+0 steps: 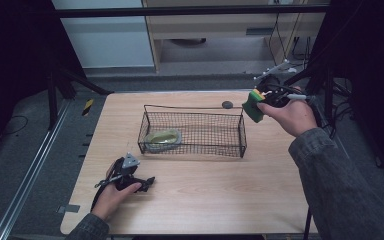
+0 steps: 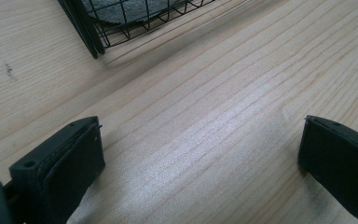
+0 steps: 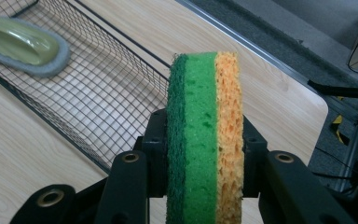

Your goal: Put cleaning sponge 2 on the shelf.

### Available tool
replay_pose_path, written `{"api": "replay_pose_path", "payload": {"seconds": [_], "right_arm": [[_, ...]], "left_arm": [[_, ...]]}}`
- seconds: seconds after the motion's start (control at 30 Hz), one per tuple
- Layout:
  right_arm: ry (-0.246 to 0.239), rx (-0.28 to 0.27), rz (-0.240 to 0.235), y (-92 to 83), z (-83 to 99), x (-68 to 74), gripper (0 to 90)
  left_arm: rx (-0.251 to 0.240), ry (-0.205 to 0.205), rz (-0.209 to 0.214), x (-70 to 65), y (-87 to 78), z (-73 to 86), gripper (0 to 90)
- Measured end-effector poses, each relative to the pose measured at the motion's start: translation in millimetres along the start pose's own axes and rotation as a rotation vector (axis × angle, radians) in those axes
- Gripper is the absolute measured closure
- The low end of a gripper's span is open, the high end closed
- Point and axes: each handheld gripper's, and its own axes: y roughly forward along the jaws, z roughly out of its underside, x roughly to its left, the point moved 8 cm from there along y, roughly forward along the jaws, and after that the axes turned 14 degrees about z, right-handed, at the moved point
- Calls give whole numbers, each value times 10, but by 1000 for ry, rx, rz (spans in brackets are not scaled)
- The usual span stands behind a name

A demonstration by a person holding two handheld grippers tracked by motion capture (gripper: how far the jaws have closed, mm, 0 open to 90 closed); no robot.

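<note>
A green and yellow sponge [image 1: 253, 105] is held up in the air just past the right end of the black wire basket [image 1: 192, 145]. My right gripper [image 1: 263, 99] is shut on the sponge [image 3: 204, 140], which stands on edge between the jaws. Inside the basket at its left end lies a green-handled scrubbing pad [image 1: 163, 138], also seen in the right gripper view as the pad [image 3: 20, 44]. My left gripper [image 1: 142, 183] rests low on the table in front of the basket's left corner, jaws wide open with bare wood between the fingers [image 2: 70, 163].
A small dark round object [image 1: 227, 104] lies on the table behind the basket. The wooden table [image 1: 195, 195] has open surface in front of the basket. Its far edge drops to grey floor, with stand legs at both sides.
</note>
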Motion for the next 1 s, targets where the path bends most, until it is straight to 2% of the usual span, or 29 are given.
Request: {"api": "replay_pose_path", "payload": {"seconds": [0.07, 0.2, 0.37, 0.63, 0.77, 1.0], "right_arm": [[5, -4, -8, 5, -50, 1, 645], [-17, -13, 2, 24, -166, 6, 645], [-27, -25, -6, 82, -273, 75, 646], [-73, -2, -11, 231, -293, 250, 646], [-102, -2, -33, 316, -316, 385, 646], [-114, 11, -50, 441, -268, 494, 647]], "left_arm": [[0, -1, -2, 1, 1, -2, 0], [-1, -2, -2, 2, 3, -3, 0], [-1, -2, -2, 3, 4, -4, 0], [-1, -2, -1, 3, 4, -5, 0], [-1, -2, -1, 4, 5, -5, 0], [-2, -3, -2, 6, 7, -8, 0]]}}
